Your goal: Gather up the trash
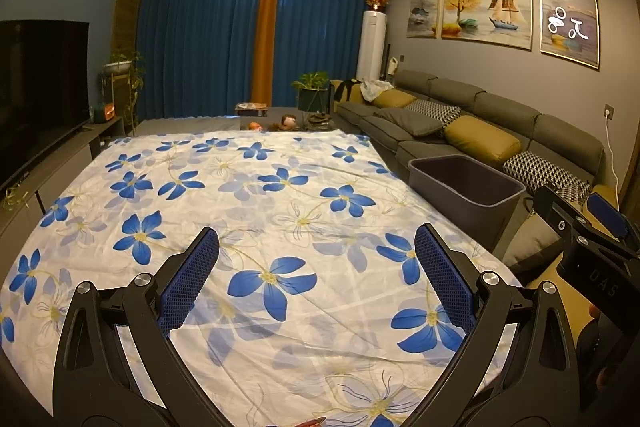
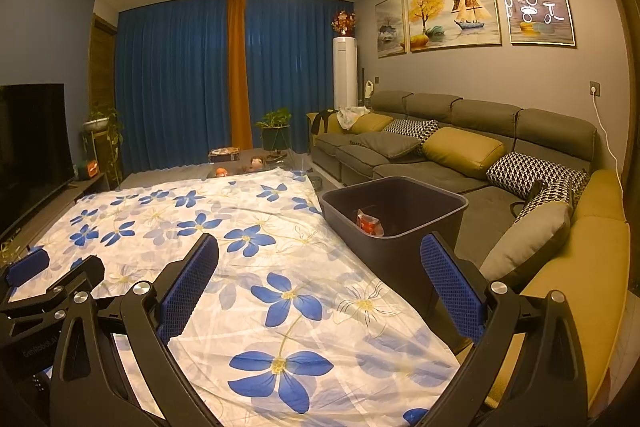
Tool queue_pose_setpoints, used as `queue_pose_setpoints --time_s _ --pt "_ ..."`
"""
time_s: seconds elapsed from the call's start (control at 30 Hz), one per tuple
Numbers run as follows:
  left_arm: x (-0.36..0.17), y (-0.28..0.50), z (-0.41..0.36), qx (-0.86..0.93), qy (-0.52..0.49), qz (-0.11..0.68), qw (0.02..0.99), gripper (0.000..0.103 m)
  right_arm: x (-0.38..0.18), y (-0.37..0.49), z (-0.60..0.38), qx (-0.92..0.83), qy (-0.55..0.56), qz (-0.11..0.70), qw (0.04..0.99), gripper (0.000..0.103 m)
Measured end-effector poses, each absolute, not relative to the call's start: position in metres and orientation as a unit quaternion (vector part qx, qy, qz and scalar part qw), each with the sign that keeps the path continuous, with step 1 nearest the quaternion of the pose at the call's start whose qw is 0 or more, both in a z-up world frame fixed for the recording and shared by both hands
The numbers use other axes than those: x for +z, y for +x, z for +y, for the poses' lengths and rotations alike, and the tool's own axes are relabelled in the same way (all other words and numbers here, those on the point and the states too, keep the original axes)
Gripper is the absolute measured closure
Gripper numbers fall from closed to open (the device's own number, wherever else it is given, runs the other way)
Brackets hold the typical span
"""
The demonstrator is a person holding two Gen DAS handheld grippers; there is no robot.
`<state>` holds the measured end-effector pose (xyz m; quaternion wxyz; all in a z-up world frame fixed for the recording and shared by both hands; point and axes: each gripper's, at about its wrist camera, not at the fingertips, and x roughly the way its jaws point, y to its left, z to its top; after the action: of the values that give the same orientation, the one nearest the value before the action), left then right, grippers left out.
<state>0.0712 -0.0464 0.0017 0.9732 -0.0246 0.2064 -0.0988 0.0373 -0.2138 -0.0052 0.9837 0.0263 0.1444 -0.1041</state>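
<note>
Inside the dark grey bin [image 2: 394,223], against its near wall, lies a crumpled red and white wrapper [image 2: 369,222], the only piece of trash clearly in sight. From the left wrist view the bin [image 1: 466,193] shows only its rim and walls, and its contents are hidden. It stands at the right edge of a surface spread with a white cloth printed with blue flowers [image 2: 240,267], between that cloth and a long grey sofa [image 2: 460,147] carrying yellow and black-and-white patterned cushions.

Both tools hang above the cloth with nothing between their fingers. The right gripper [image 2: 319,259] has its blue-padded jaws spread wide, the right-hand finger [image 2: 452,287] overlapping the bin's near corner in the picture. The left gripper [image 1: 317,255] is just as wide, over the flowers near the cloth's near edge. A small orange-red sliver shows at the bottom edge of the left view; what it is cannot be told.

Farther off, blue curtains [image 2: 180,79] with an orange strip cover the far wall, a dark television [image 1: 36,95] stands to the left, and three framed paintings [image 2: 472,11] hang above the sofa.
</note>
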Motion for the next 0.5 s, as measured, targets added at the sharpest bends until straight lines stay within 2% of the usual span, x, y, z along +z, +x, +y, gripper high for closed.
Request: queue_pose_setpoints --time_s 0.5 --pt "0.0013 0.0719 -0.0476 -0.1 -0.025 0.207 0.973 0.006 -0.0051 0.0383 -0.2137 -0.104 0.026 0.143 0.984 0.006"
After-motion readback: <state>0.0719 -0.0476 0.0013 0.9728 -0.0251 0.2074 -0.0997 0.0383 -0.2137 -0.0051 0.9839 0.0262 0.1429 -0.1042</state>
